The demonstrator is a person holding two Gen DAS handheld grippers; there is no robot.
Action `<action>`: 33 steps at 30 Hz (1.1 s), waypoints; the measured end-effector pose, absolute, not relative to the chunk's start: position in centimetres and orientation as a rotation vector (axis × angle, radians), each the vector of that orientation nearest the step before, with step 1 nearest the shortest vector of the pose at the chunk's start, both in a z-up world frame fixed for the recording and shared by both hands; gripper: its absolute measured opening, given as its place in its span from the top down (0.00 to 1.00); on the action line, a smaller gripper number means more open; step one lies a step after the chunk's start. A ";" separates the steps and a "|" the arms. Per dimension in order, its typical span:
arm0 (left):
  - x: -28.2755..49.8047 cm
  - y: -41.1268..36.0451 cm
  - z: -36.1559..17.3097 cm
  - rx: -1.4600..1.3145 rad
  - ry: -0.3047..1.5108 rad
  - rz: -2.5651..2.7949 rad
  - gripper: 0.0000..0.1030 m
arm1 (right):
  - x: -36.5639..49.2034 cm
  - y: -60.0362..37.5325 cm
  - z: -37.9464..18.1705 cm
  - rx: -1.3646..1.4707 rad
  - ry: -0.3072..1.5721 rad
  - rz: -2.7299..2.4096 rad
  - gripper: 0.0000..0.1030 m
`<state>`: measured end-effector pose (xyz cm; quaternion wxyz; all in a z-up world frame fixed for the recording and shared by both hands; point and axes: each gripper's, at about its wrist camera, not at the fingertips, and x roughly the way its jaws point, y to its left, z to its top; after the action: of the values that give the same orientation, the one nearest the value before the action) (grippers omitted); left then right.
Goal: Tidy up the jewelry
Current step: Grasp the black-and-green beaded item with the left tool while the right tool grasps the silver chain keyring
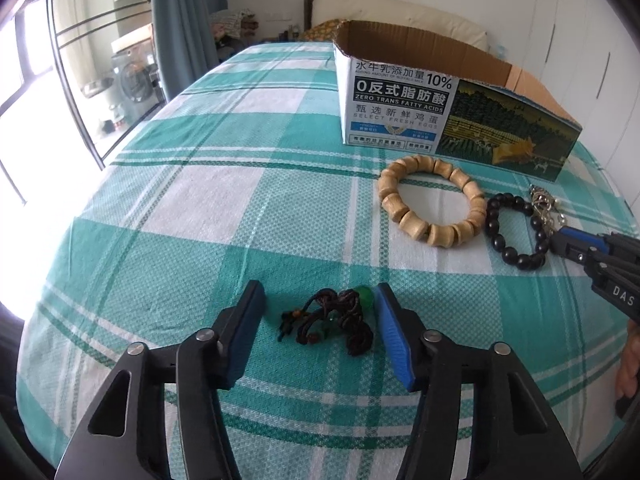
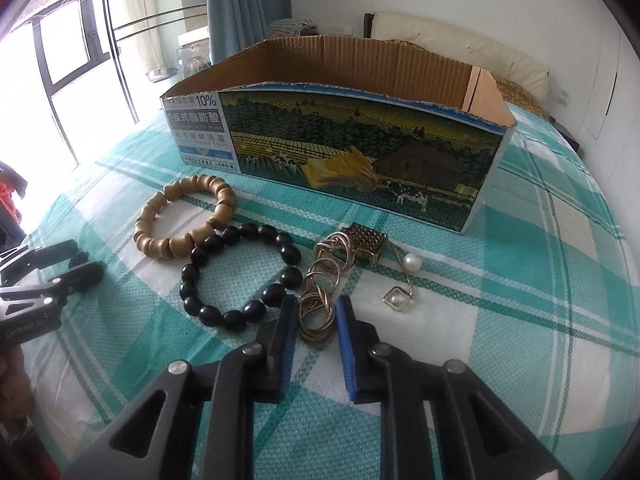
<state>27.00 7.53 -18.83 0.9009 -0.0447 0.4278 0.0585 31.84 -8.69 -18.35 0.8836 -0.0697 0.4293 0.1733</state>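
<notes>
Ring chain (image 2: 318,312) pinched in right claw (image 2: 318,320), left claw (image 1: 318,312) straddling cord necklace (image 1: 336,318)

On the bed (image 2: 520,280) the box (image 2: 360,152) stands behind the wooden bracelet (image 2: 184,216), bead bracelet (image 2: 240,276) and chain (image 2: 320,300), side by side

Cardboard box (image 1: 394,98) end panel: "10%", "ZERO TRANS FATTY ACIDS", "SELECT FRESH EGGS". Right gripper (image 1: 560,240) body: "DAS". Left gripper (image 2: 80,258) body: "GenRobot.AI".
</notes>
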 end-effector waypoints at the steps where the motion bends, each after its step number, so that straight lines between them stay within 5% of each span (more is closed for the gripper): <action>1: 26.9 7.7 -18.8 -0.103 0.878 0.110 0.67 | 31.3 -9.2 -18.4 -0.137 0.890 0.352 0.81; 4: 26.6 8.0 -18.8 -0.129 0.865 0.099 0.82 | 29.7 -10.5 -18.4 -0.129 0.888 0.325 0.81; 9: 26.7 7.6 -18.8 -0.120 0.865 0.077 0.83 | 27.9 -11.9 -18.4 -0.129 0.880 0.286 0.80; 12: 26.6 7.7 -18.7 -0.132 0.866 0.064 0.74 | 28.4 -11.9 -18.3 -0.136 0.884 0.284 0.64; 13: 26.5 7.7 -18.7 -0.138 0.866 0.057 0.64 | 28.6 -11.7 -18.2 -0.146 0.881 0.281 0.56; 16: 26.3 8.2 -18.6 -0.160 0.864 0.066 0.35 | 29.5 -10.7 -18.2 -0.176 0.874 0.295 0.55; 25: 26.7 7.7 -18.8 -0.117 0.897 0.069 0.29 | 30.7 -9.9 -18.4 -0.170 0.882 0.293 0.57; 27: 26.7 7.3 -18.9 -0.091 0.905 0.068 0.29 | 30.7 -10.2 -18.3 -0.165 0.878 0.282 0.72; 28: 26.5 7.2 -18.9 -0.081 0.906 0.076 0.33 | 30.6 -10.4 -18.3 -0.157 0.878 0.279 0.84; 29: 26.3 7.2 -18.8 -0.071 0.904 0.087 0.38 | 30.6 -10.6 -18.3 -0.143 0.879 0.282 0.84; 32: 25.8 7.6 -18.6 -0.077 0.886 0.090 0.86 | 30.1 -11.4 -18.0 -0.099 0.878 0.286 0.85; 33: 25.7 7.8 -18.6 -0.099 0.884 0.084 0.87 | 29.8 -11.7 -17.8 -0.078 0.875 0.292 0.85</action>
<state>25.73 7.85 -18.58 0.9018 -0.0476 0.4276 0.0408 29.80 -11.71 -17.78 0.8948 -0.0376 0.4219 0.1409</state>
